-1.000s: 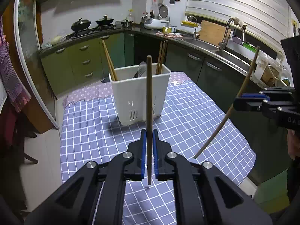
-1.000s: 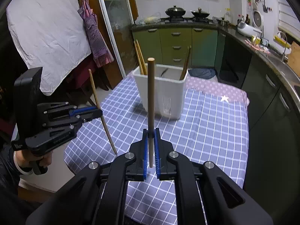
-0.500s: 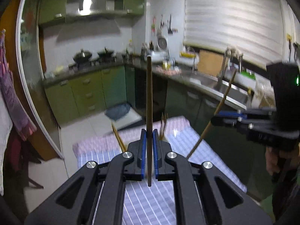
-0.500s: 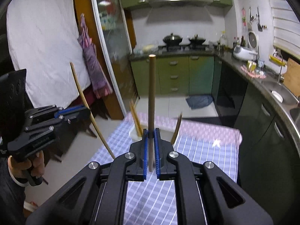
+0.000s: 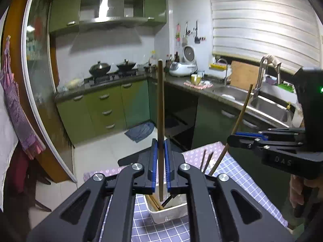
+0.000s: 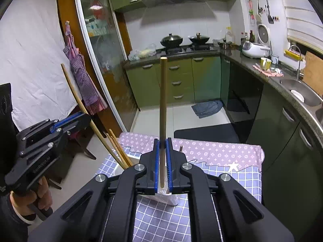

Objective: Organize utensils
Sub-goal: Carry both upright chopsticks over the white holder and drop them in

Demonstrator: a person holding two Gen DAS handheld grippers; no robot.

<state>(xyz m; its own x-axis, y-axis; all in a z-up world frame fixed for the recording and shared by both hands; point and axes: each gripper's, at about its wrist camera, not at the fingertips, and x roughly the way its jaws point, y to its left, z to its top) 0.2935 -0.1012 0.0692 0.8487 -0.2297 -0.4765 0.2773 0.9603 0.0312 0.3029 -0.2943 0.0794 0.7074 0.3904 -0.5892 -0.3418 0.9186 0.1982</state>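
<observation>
Gripping one chopstick apiece, you've got both claws busy. In the left wrist view your left gripper (image 5: 160, 170) is pinched on a dark chopstick (image 5: 160, 109) that stands nearly upright through the middle of the frame, its lower tip hanging just over the white holder (image 5: 169, 213) at bottom centre. That holder sits on the checked tablecloth (image 5: 238, 173) and has more chopsticks leaning inside (how many, you can't tell, the claw arms cover most of it). Over at the right edge of the same frame your right gripper (image 5: 232, 140) clamps a paler chopstick (image 5: 240, 119), tilted, top end leaning right toward the sink (image 5: 268, 104).

In the right wrist view that same pale stick (image 6: 162, 109) rises straight up the centre between blue pads (image 6: 155, 165) pressed tight on it. The holder's rim (image 6: 133, 157) peeks out just behind the claw, low centre, with two sticks leaning left out of it. The left gripper (image 6: 84, 117) shows at the left edge, its stick slanting down toward the holder.
</observation>
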